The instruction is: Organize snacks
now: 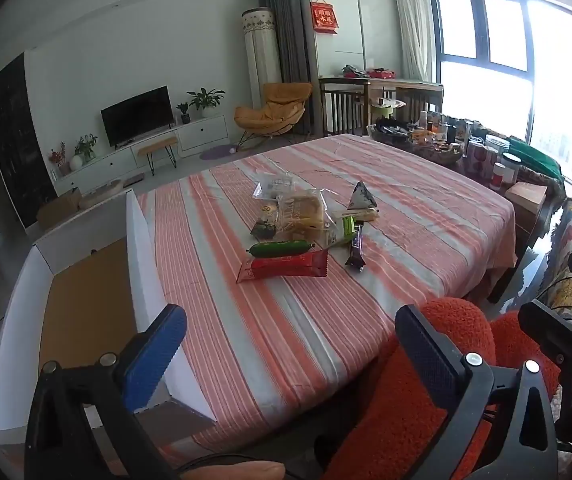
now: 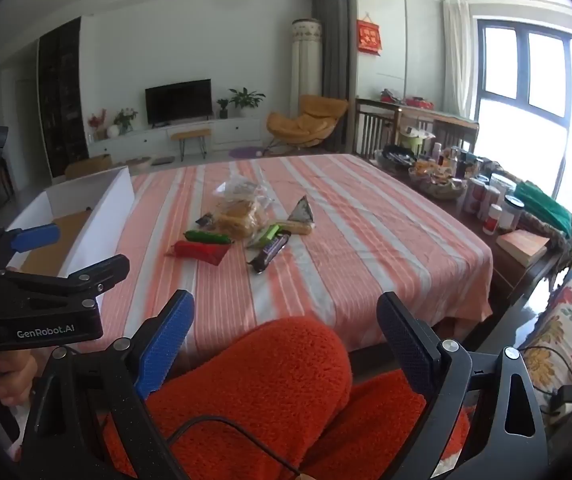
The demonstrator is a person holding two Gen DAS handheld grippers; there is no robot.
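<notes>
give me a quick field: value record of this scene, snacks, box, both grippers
surface: striped tablecloth
snacks: loose pile mid-table, none in the box
nearest snacks: red packet, green sausage behind it, dark bar to its right
other snacks: bread bag, triangular pack
box: white box at the table's left edge, open, cardboard floor bare where visible
left gripper: open, holding nothing, short of the pile
right gripper: open, holding nothing
foreground: orange fuzzy fabric
</notes>
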